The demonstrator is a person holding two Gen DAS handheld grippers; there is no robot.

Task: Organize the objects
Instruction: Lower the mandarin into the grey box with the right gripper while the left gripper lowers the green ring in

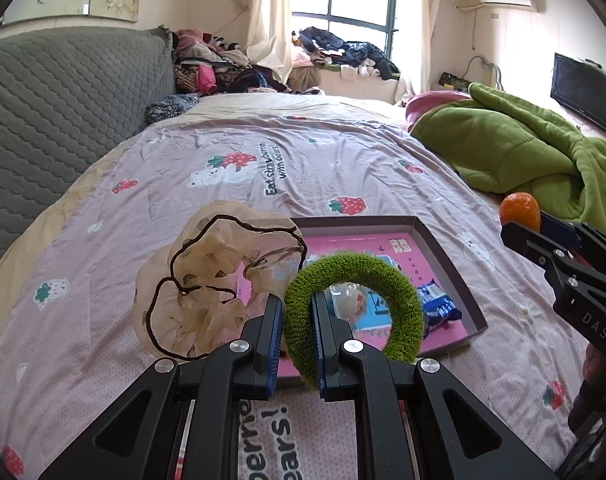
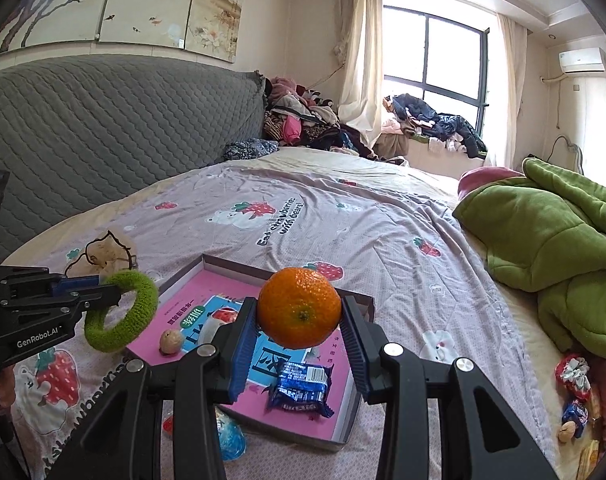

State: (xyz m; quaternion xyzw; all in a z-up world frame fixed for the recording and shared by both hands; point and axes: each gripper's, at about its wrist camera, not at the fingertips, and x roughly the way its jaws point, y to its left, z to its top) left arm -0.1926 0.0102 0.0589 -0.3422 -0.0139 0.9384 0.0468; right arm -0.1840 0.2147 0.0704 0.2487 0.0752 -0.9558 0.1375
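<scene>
Above the near left edge of the pink-lined tray (image 2: 353, 412) on the bed, the left gripper (image 1: 297, 334) pinches a green scrunchie (image 1: 399, 312); the right gripper (image 2: 299, 354) clamps an orange (image 2: 299, 307) over the tray's middle. Both await lowering and release inside, I judge.

Snack packet (image 2: 299, 390) in tray (image 2: 353, 412) on bed (image 2: 383, 220)

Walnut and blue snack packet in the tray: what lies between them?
In the right wrist view, only bare pink tray floor separates walnut from blue snack packet.
</scene>
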